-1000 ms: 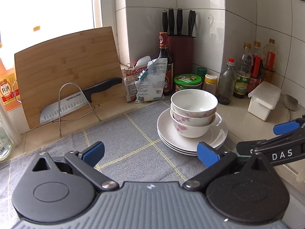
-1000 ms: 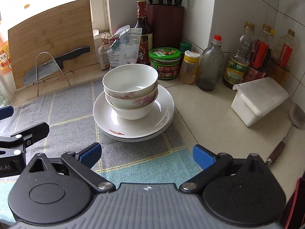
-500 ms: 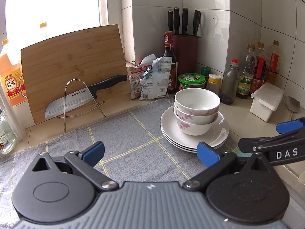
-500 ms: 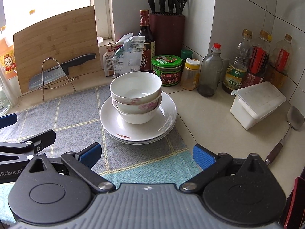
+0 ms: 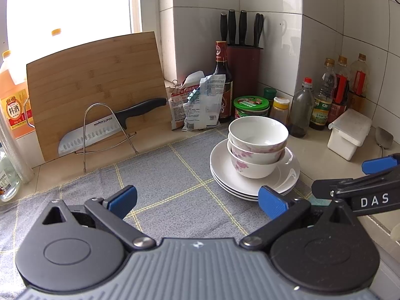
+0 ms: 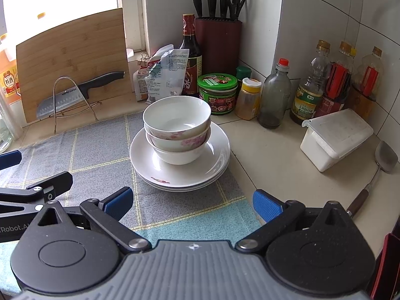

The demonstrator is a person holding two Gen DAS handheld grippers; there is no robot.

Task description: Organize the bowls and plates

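Three white bowls with pink flowers [image 5: 257, 145] [image 6: 177, 127] are nested on a stack of white plates [image 5: 287, 177] [image 6: 212, 160]. The stack rests at the right edge of a grey checked cloth [image 5: 162, 180] [image 6: 95, 150]. My left gripper [image 5: 197, 201] is open and empty, held back from the stack and to its left. My right gripper [image 6: 192, 206] is open and empty too, in front of the plates. Each gripper shows at the edge of the other's view.
Behind the stack stand a green-lidded jar [image 6: 217, 92], sauce bottles [image 6: 273, 95], a knife block [image 6: 217, 42] and snack bags [image 6: 162, 75]. A cutting board [image 5: 95, 87] with a cleaver on a wire rack [image 5: 105, 132] leans at the left. A white box [image 6: 335, 137] and a spatula [image 6: 375, 170] lie at the right.
Both grippers have drawn back and risen a little from the stack, so it looks smaller and farther. Both stay open; bowls and plates have not moved.
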